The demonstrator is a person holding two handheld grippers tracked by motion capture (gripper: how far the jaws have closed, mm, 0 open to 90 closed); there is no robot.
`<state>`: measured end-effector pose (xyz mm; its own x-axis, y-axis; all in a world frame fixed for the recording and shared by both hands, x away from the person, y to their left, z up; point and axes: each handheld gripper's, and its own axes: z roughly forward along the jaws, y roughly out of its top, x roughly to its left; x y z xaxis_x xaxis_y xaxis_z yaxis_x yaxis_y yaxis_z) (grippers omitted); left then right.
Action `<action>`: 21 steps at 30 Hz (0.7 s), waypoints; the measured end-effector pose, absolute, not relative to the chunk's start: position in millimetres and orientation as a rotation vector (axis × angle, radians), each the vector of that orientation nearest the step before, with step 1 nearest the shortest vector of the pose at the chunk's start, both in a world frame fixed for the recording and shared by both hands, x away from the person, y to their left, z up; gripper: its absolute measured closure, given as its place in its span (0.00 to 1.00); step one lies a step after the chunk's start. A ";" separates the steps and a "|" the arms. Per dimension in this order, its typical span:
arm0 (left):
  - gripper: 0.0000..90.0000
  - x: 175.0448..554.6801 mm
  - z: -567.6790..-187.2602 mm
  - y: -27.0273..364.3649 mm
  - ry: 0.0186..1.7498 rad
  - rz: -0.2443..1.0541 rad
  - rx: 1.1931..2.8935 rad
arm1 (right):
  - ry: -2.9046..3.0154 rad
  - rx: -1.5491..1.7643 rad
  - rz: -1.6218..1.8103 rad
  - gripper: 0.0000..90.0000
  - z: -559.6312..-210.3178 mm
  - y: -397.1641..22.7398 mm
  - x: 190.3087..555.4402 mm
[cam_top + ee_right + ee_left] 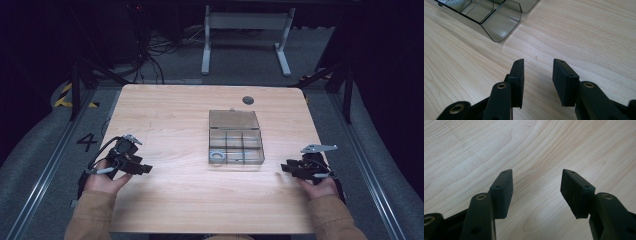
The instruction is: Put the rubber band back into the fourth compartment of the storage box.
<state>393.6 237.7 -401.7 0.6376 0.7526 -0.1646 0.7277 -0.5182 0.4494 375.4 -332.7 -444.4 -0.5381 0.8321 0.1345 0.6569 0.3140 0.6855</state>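
Likely handling: clear organizer box looks light, rigid, slippery; grip a side wall.
Left gripper: fingers apart, empty.
Right gripper: fingers apart, empty.

Clear compartment box, lid open, near the wooden table middle, toward the far edge. Ring-shaped item in its near-left compartment. Left gripper near the left edge, right gripper near the right edge.
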 end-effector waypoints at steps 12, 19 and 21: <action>0.47 396.6 -425.2 251.2 1.242 0.166 2.307 | 2.338 1.365 1.038 0.68 -445.4 -332.6 376.1; 0.44 399.5 -440.7 245.4 1.283 0.159 2.371 | 2.340 1.363 1.034 0.68 -446.0 -332.2 376.5; 0.44 399.8 -440.8 245.0 1.271 0.153 2.376 | 2.341 1.363 1.034 0.68 -446.1 -332.1 376.6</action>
